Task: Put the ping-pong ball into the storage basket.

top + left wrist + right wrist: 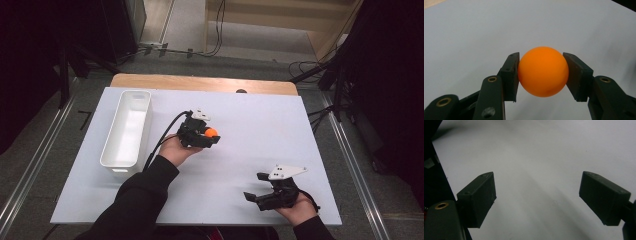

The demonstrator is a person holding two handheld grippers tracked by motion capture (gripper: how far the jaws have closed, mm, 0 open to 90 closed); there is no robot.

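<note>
The right gripper (pixel 256 192) is down near the near right corner of the worktop (pixel 260 135). Its jaws stand wide apart and there is nothing between them. It has no job just now.

A bit farther in, near the middle of the worktop, the left gripper (pixel 214 135) is squeezing an orange ball (pixel 211 133). In the left gripper view the ball (pixel 543 71) sits right between the two black pads (pixel 510 72), with both sides touching it. It looks lifted a little off the white top, but that is hard to tell.

So the picking up looks done. What seems left is to carry the ball somewhere and let it go.

Along the left edge, running toward the far left corner, lies a long white bin (pixel 126 128). It is open on top and nothing is in it. I think the ball may go in there. The bin is well apart from the ball.
</note>
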